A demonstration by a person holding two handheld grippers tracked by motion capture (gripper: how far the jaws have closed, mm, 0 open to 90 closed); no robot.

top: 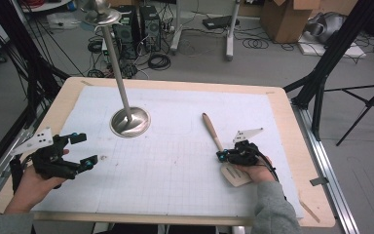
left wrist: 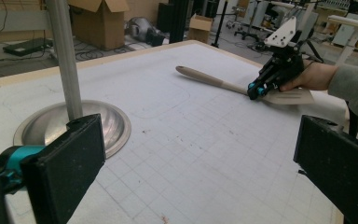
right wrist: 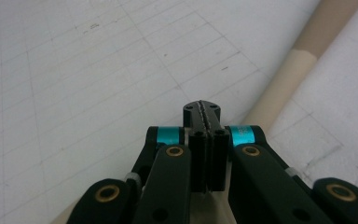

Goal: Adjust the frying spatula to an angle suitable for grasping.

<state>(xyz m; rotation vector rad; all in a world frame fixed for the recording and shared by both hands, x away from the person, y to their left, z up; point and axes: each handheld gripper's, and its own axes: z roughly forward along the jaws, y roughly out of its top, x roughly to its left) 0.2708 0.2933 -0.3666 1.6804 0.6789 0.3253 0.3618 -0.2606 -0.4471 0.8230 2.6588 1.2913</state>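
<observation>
The desk point(top: 292, 161) carries a steel stand point(top: 130, 121) at its middle and a wooden spatula point(top: 220, 146) lying flat to the right. The left hand-held gripper point(top: 80, 148) hovers near the desk's left edge, jaws wide apart and empty. The right hand-held gripper point(top: 222, 156) sits over the spatula's neck, its jaws pressed together with nothing between them.

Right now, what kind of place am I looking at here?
Most likely a robotics lab or workshop: a table covered with a gridded mat, cables and computer towers on the floor, and cardboard boxes behind.
</observation>
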